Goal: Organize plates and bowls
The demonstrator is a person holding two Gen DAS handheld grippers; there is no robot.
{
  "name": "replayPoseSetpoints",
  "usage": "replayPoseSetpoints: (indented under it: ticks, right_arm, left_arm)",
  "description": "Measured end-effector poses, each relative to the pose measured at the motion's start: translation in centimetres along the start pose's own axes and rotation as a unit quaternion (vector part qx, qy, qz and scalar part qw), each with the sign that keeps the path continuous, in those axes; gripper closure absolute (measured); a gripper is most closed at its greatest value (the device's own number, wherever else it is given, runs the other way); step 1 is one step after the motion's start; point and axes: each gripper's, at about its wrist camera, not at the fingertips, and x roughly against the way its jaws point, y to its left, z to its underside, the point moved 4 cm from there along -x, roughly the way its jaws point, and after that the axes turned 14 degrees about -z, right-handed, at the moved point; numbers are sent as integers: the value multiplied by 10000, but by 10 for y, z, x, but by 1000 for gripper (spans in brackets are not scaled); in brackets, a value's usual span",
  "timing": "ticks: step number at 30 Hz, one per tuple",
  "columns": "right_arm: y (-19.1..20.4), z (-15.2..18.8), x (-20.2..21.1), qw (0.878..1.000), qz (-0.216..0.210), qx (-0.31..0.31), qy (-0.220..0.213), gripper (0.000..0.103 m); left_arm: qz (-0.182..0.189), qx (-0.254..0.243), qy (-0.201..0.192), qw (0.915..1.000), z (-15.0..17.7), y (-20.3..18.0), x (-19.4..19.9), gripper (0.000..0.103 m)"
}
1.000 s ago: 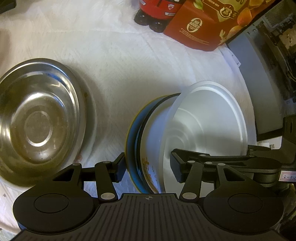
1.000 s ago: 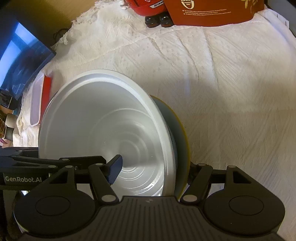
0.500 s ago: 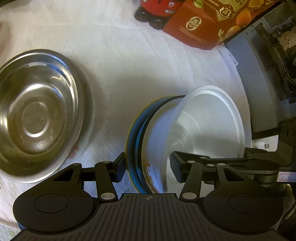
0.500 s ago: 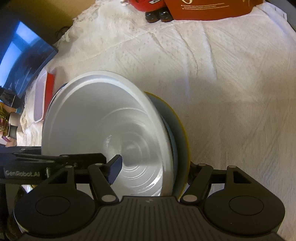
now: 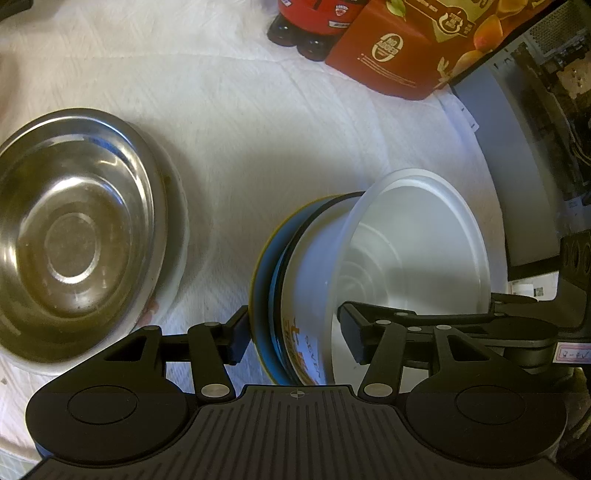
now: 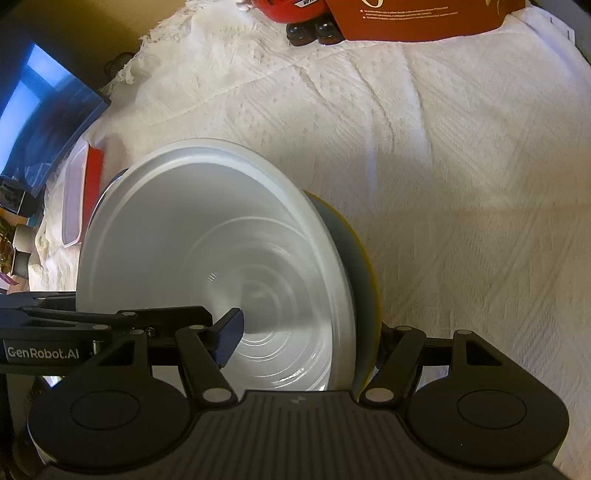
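A stack of nested bowls is held up between both grippers: a clear white plastic bowl (image 5: 417, 236) on top, a white printed bowl (image 5: 303, 295) under it and a blue bowl with a yellow rim (image 5: 260, 280) at the bottom. My left gripper (image 5: 291, 332) is shut on one side of the stack's rims. My right gripper (image 6: 306, 339) is shut on the opposite side, one finger inside the plastic bowl (image 6: 207, 258), the other behind the yellow rim (image 6: 369, 273). A steel bowl (image 5: 70, 236) sits on a white plate at the left.
A white cloth (image 6: 461, 155) covers the table. A red carton (image 5: 399, 51) and a red toy car (image 5: 310, 22) stand at the far edge. A red-edged tray (image 6: 79, 199) lies at the left in the right wrist view. A screen (image 6: 40, 110) stands beyond it.
The stack, held by both grippers, has shifted slightly toward the far side; the steel bowl sits a bit lower and nearer in the left wrist view. Both grips are unchanged.
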Motion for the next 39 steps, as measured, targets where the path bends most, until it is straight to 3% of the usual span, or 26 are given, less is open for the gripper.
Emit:
replayPoseSetpoints:
  ticks: [17,22,32,39]
  right_arm:
    - [-3,-6,-2,10000,-41,-80,-20,34]
    - [-9,-5,-2,9990,-280,-345,-5,39]
    - [-3,-9,1,9992,-79,-378,100,41]
    - [2,-11,6,9994,-50,-349,74,41]
  left_arm:
    - [69,6,10,10000,-10,6,-6,47]
    - [66,14,21,10000,-10,5,-9,46]
    - [169,164,193,9995,-10,8,-10,46]
    - [204,126,107,9997,-10,7,-3,46]
